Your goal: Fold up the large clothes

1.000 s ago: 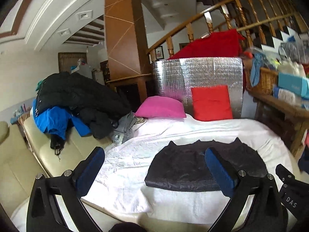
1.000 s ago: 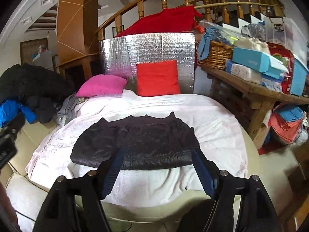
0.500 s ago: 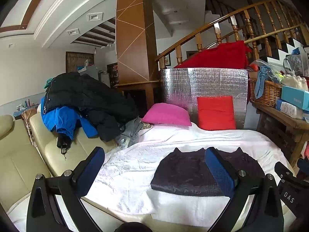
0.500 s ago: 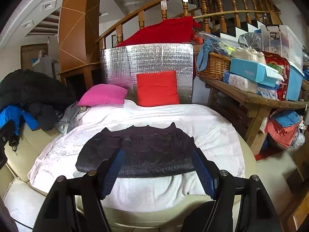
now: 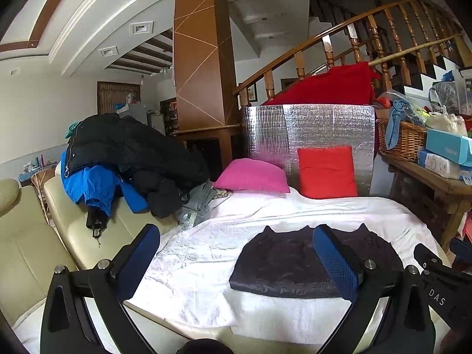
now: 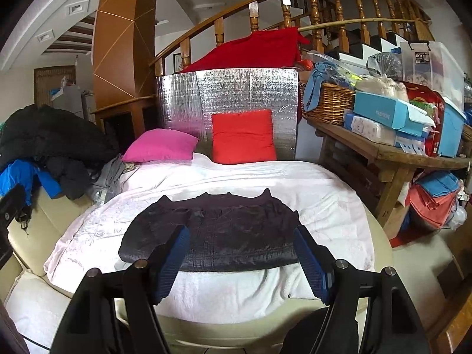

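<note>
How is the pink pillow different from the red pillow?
The pink pillow lies flat on the white cover, while the red pillow stands upright, leaning against the silver foil panel. The pink one looks puffy and rounded; the red one looks squarer. Both sit at the far end, beyond the folded dark garment.

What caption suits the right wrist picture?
Open tongs hover before a folded dark garment on a white-covered sofa.

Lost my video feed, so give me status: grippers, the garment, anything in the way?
Left gripper open, empty. Right gripper open, empty. Dark garment folded flat on white sheet. Nothing in the way.
</note>
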{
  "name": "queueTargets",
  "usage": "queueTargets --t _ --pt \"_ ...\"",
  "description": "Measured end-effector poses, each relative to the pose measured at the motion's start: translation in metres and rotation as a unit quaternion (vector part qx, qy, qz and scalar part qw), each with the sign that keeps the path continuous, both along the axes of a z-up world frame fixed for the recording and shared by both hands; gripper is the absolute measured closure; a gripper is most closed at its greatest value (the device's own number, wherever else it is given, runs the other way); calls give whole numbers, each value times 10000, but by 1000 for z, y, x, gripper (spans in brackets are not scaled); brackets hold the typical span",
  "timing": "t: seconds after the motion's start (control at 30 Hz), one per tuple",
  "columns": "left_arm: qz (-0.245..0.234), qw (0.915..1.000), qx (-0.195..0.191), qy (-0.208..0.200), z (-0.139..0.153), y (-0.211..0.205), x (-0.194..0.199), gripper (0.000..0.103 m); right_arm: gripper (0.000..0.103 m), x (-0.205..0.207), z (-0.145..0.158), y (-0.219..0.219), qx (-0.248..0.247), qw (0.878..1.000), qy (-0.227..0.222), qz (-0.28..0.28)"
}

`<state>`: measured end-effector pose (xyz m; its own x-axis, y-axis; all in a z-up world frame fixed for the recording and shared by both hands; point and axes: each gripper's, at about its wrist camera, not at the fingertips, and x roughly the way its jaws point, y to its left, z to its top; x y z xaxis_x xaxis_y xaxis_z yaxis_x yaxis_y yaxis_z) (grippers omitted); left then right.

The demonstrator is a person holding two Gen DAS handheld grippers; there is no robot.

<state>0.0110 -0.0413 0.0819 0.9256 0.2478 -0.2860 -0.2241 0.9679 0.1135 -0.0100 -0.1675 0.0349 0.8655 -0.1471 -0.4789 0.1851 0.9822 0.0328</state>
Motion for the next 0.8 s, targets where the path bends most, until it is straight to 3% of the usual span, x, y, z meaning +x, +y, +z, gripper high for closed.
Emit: queueTargets --t 0.8 --pt "33 9999 -56 116 -3 2 4 0 27 5 -6 0 76 9999 69 19"
